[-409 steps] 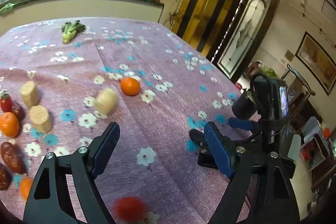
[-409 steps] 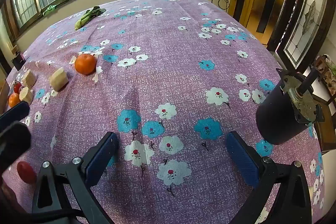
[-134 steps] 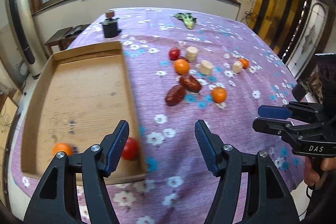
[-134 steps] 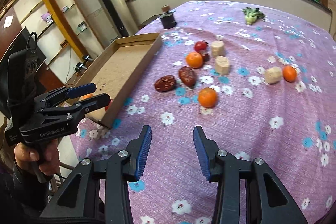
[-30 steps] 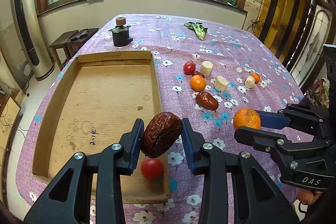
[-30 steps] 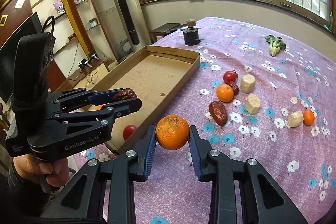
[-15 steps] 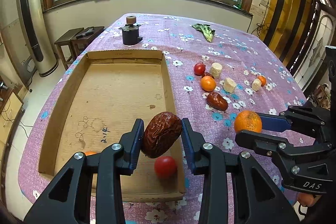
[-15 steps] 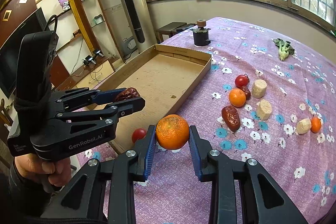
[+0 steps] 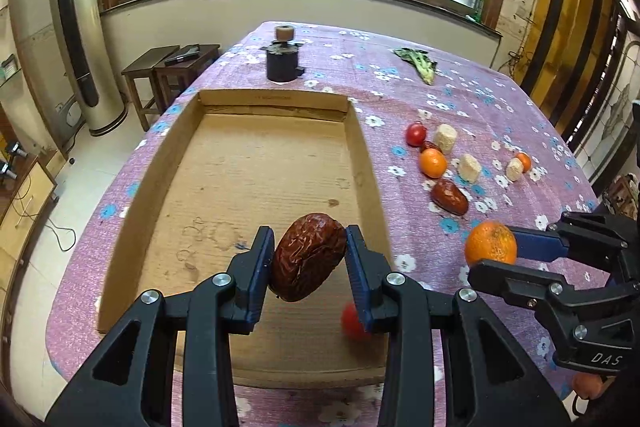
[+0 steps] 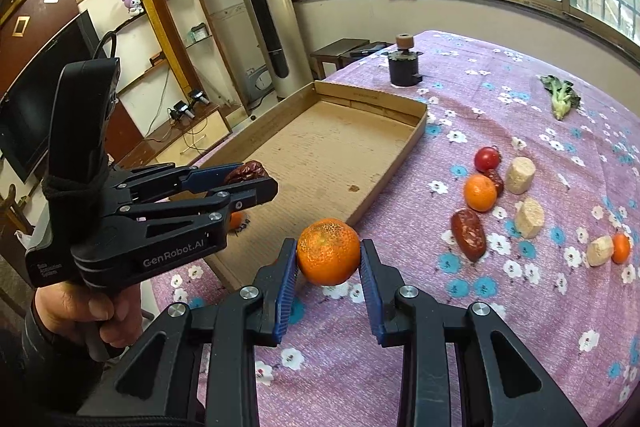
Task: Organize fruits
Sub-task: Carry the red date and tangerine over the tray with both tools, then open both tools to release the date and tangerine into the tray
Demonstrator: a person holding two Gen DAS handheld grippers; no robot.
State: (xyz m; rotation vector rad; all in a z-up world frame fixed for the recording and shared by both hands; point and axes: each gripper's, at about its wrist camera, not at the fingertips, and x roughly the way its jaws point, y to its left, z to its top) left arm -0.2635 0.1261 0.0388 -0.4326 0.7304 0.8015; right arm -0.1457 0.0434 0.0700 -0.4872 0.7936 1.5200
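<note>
My left gripper (image 9: pixel 310 259) is shut on a wrinkled brown date (image 9: pixel 307 255) and holds it above the near part of the cardboard tray (image 9: pixel 256 99). It also shows in the right wrist view (image 10: pixel 248 179). My right gripper (image 10: pixel 329 259) is shut on an orange (image 10: pixel 329 257), held above the tablecloth beside the tray's (image 10: pixel 416 131) near right corner; the orange also shows in the left wrist view (image 9: pixel 490 243). A red tomato (image 9: pixel 352 315) lies in the tray, partly behind my left finger. A small orange (image 10: pixel 236 219) lies in the tray behind the left gripper.
On the flowered cloth right of the tray lie a tomato (image 10: pixel 487 159), an orange (image 10: pixel 480 192), a date (image 10: pixel 468 234), several pale chunks (image 10: pixel 520 169) and a small orange (image 10: pixel 620 247). A black motor (image 10: pixel 403 67) and a green vegetable (image 10: pixel 560 95) sit farther back.
Both grippers have moved a little further left and forward over the tray's near end, each still holding its fruit. The tomato in the tray is now partly hidden by my left finger.
</note>
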